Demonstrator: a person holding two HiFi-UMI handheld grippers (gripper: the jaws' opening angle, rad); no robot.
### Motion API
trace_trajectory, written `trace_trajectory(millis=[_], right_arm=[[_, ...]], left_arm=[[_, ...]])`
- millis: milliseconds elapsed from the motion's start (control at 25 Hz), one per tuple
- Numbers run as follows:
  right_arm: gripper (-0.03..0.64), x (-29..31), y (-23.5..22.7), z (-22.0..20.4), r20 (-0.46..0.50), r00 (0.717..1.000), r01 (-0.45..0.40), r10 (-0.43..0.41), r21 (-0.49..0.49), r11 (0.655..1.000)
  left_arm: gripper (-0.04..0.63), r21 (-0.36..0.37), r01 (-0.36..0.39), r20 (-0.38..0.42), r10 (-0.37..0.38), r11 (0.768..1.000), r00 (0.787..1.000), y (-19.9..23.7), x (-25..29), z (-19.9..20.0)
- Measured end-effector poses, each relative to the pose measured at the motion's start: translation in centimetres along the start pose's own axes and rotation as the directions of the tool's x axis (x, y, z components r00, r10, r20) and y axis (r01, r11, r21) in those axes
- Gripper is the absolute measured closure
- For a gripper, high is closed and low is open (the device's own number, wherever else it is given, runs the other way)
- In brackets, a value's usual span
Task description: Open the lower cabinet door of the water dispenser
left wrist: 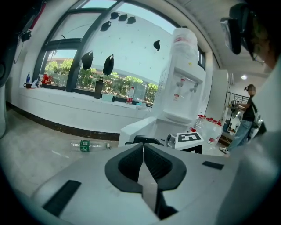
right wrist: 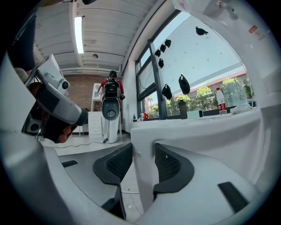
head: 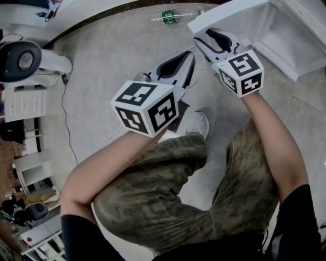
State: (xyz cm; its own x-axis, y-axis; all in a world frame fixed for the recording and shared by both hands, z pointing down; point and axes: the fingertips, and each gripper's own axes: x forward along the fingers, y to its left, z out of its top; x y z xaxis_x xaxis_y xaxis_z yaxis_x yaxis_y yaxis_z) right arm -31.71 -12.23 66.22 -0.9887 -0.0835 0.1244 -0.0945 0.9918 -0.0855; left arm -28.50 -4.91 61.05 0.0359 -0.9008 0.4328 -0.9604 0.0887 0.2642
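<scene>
The water dispenser stands by the window wall. Its white lower cabinet door is swung out from the open cabinet. My right gripper is shut on the door's free edge; in the right gripper view that edge fills the gap between the pads of my right gripper. My left gripper hovers just left of it, shut with nothing in it, and the jaws of the left gripper meet in its own view. Beyond them I see the door and the right gripper's marker cube.
A plastic bottle lies on the floor by the wall, left of the door. A cable runs over the floor from a white appliance at the left. My own shoe is under the grippers. A person stands far off.
</scene>
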Motion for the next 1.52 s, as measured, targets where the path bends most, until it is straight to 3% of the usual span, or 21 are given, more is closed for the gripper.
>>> trace_trajectory(millis=[80, 280, 560, 960, 1240, 1520], right_arm=[[0.468, 0.3, 0.0, 0.0, 0.009, 1.0, 0.023, -0.024, 0.01, 1.0], [0.468, 1.2, -0.2, -0.1, 0.03, 0.998, 0.062, -0.062, 0.019, 0.998], [0.466, 2.1, -0.9, 0.0, 0.03, 0.996, 0.085, -0.088, 0.072, 0.994], [0.465, 3.7, -1.4, 0.6, 0.031, 0.991, 0.127, -0.129, 0.07, 0.989], [0.462, 4.9, -1.6, 1.0, 0.033, 0.993, 0.106, -0.11, 0.088, 0.99], [0.462, 5.6, -2.2, 0.9, 0.04, 0.992, 0.118, -0.122, 0.095, 0.989]], left_arm=[[0.586, 0.004, -0.007, -0.002, 0.007, 1.0, 1.0, 0.2, -0.2, -0.3], [0.586, -0.087, -0.064, 0.055, 0.069, 0.994, 0.996, 1.9, -0.6, 1.6], [0.586, -0.112, -0.095, 0.077, 0.104, 0.989, 0.992, 3.5, -0.8, 2.5], [0.586, -0.103, -0.091, 0.076, 0.099, 0.991, 0.992, 4.7, -1.9, 2.7], [0.586, -0.13, -0.069, 0.068, 0.079, 0.989, 0.995, 5.1, -1.5, 2.7], [0.587, -0.105, -0.08, 0.07, 0.088, 0.991, 0.994, 6.0, -1.1, 3.3]])
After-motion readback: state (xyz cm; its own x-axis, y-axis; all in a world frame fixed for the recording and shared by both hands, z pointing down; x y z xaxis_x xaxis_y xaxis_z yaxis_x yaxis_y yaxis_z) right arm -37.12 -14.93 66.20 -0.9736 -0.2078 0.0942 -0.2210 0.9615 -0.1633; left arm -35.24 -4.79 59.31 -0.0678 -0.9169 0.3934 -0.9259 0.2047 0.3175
